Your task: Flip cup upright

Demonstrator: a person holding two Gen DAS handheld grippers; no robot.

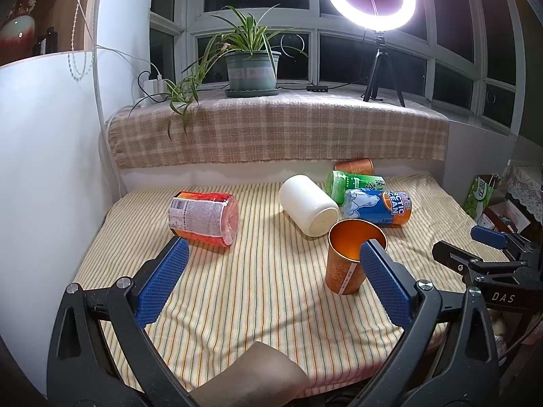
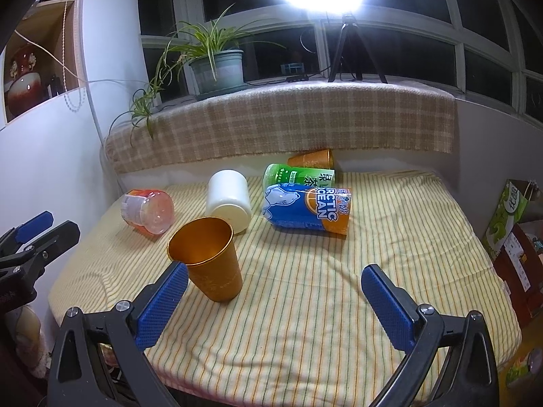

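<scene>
Standing upright on the striped cloth [image 1: 237,305], mouth up, the orange cup [image 1: 349,264] sits just in front of the toppled white jar [image 1: 307,203]. Both the left gripper [image 1: 271,285] and right gripper [image 2: 275,302] are spread wide, holding nothing. The left gripper's blue pad [image 1: 383,281] sits beside the cup; a nudge could probably tip it.

I see the cup [image 2: 208,257] standing on the cloth [image 2: 305,305] just beside my right gripper's left finger [image 2: 163,305], the mug [image 2: 229,200] lying behind it, and cans [image 2: 305,210] beyond the right finger [image 2: 387,308].
</scene>
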